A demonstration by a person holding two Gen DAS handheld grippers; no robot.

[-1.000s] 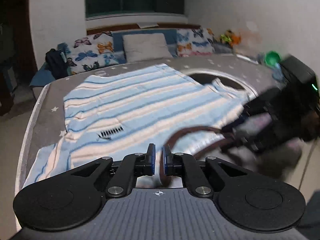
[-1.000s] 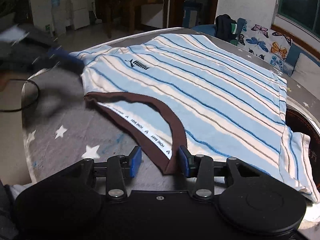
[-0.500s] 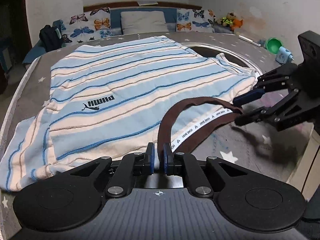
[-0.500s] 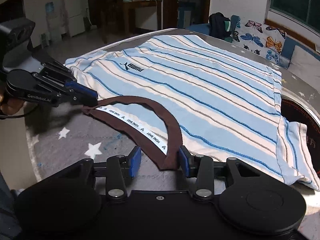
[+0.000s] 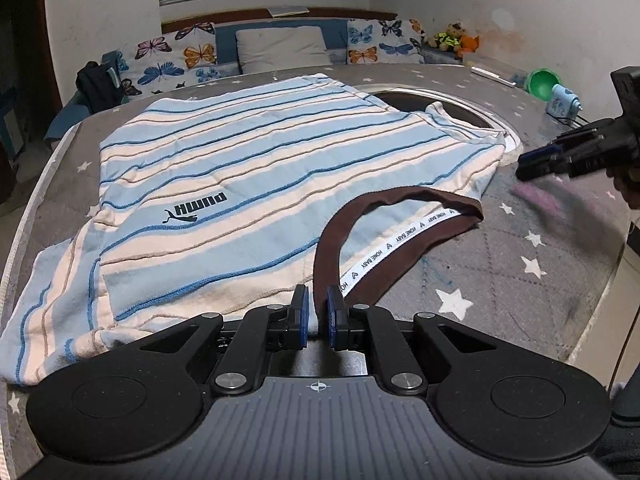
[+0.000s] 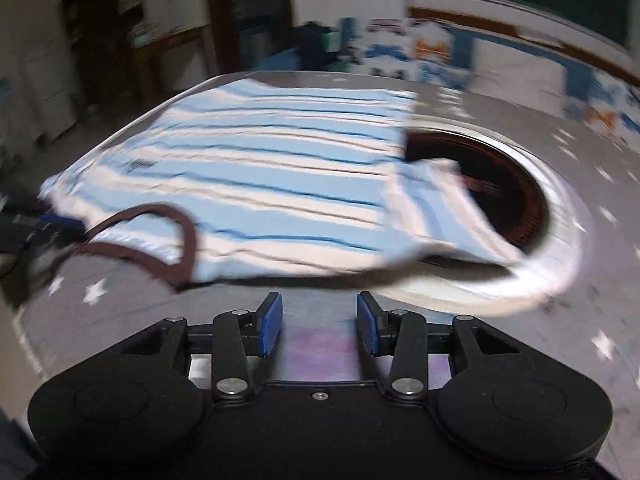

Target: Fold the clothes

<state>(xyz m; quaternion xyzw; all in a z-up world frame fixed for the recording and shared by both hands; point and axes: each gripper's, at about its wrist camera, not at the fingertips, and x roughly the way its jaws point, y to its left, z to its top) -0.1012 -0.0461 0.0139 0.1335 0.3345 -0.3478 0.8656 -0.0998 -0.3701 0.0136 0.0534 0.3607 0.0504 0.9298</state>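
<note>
A blue and cream striped T-shirt [image 5: 248,168] lies spread flat on the grey star-patterned table [image 5: 500,280], logo up, and blurred in the right wrist view [image 6: 280,176]. Its brown collar [image 5: 404,196] points toward the near edge. My left gripper [image 5: 317,316] is shut on the collar's near end, which runs down between the blue pads. My right gripper [image 6: 319,328] is open with nothing between its fingers, over bare table in front of the shirt's shoulder and sleeve [image 6: 448,208]. In the left wrist view the right gripper [image 5: 532,164] hovers to the right of the shirt.
A dark round recess [image 5: 436,102] in the table lies under the far sleeve. A green cup [image 5: 542,84] and a small blue object [image 5: 562,100] stand at the far right. Butterfly cushions [image 5: 172,60] and a black bag [image 5: 96,84] sit beyond the table.
My right gripper has swung right, away from the collar it straddled, toward the sleeve side; its view is motion-blurred. The left gripper still grips the collar, now nearer the table.
</note>
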